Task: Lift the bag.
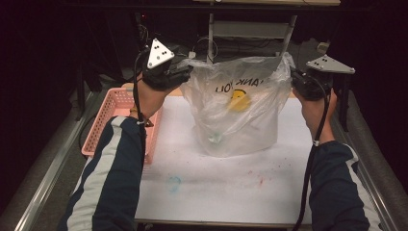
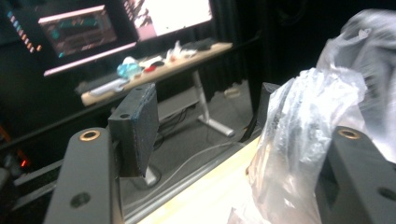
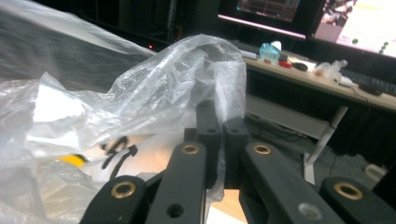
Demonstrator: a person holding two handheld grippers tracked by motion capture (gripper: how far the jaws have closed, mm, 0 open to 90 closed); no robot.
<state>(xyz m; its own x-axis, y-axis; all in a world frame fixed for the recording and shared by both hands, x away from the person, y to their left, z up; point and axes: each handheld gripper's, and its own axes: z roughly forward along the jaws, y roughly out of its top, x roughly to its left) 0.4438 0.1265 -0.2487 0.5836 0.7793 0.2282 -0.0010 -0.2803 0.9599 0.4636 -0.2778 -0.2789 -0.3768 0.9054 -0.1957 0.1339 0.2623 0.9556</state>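
So, clear plastic bag [image 1: 235, 110] held up at its rim over the white table [image 1: 216, 178].

High view: it stands mid-table, left gripper [image 1: 185, 73] at its left top edge, right gripper [image 1: 294, 79] at the right edge, pink basket [image 1: 108, 122] off to the left. Left gripper view: jaws stand apart, released, with plastic bunched against the right jaw and the left pad bare. Right gripper view: jaws clenched together, pinching a fold of the bag's rim; the yellow print sits lower left.
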